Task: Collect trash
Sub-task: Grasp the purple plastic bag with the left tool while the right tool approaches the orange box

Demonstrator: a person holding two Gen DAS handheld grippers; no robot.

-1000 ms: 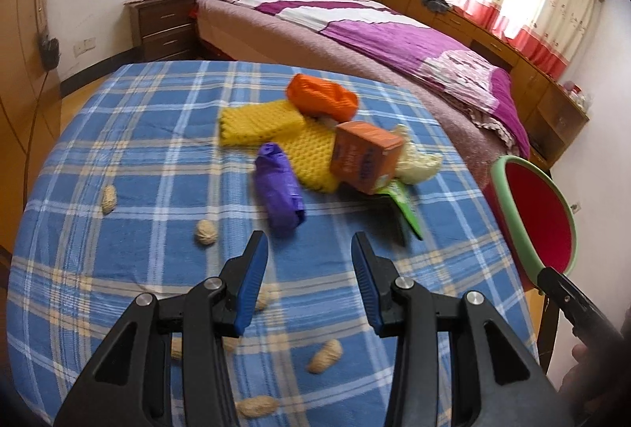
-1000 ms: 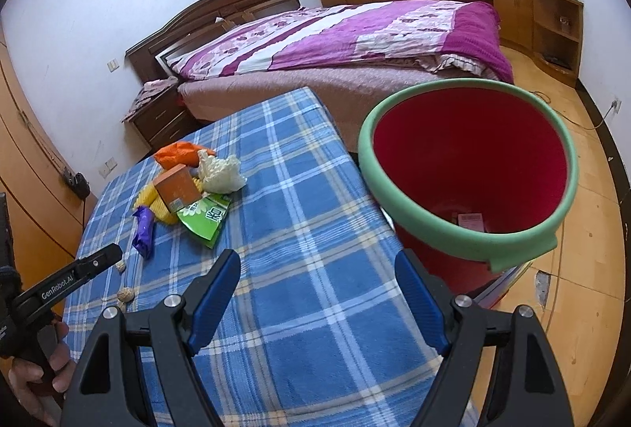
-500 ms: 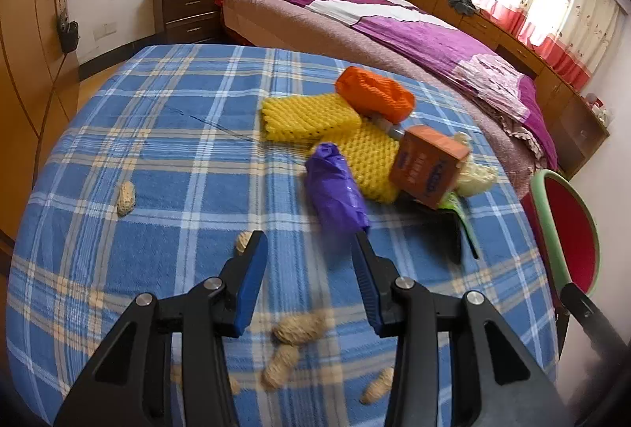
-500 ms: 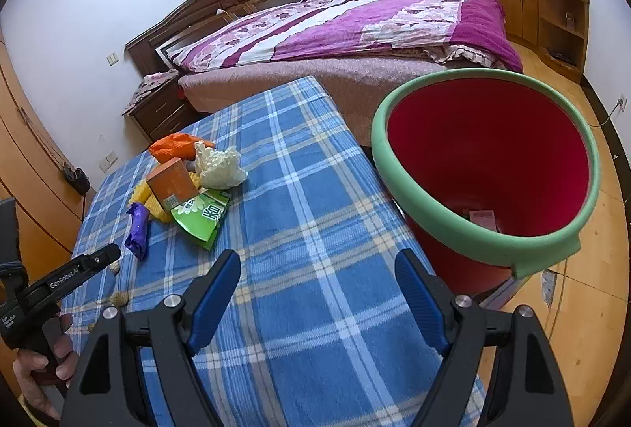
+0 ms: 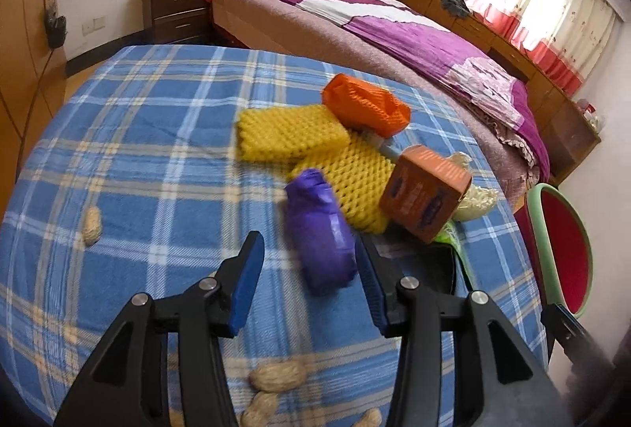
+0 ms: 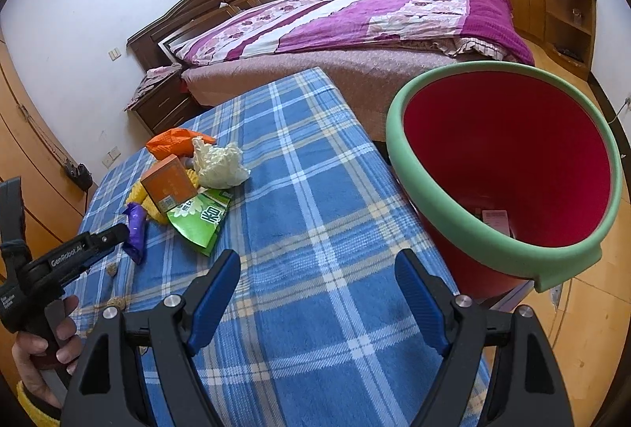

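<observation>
A crumpled purple wrapper point(image 5: 319, 230) lies on the blue plaid tablecloth point(image 5: 157, 151). It sits between the tips of my left gripper point(image 5: 307, 257), close to the right finger, and the jaws are opening. Behind it are yellow foam nets point(image 5: 288, 131), an orange foam net point(image 5: 366, 103), an orange box point(image 5: 426, 190) and crumpled white paper point(image 5: 477, 202). A green packet point(image 6: 201, 222) lies beside the box. My right gripper point(image 6: 317, 265) hangs open over bare cloth, with a red bucket with a green rim point(image 6: 473, 230) to its right.
Peanut shells point(image 5: 92, 226) are scattered on the cloth, some just under my left gripper point(image 5: 278, 375). The bucket point(image 5: 536, 222) stands off the table's right edge. A bed with a purple cover point(image 6: 355, 21) lies beyond the table. A hand point(image 6: 43, 340) holds the left gripper.
My left gripper has moved forward and down over the peanuts, so the purple wrapper now lies between its tips. Its jaws stand slightly wider. The right gripper has shifted only a little.
</observation>
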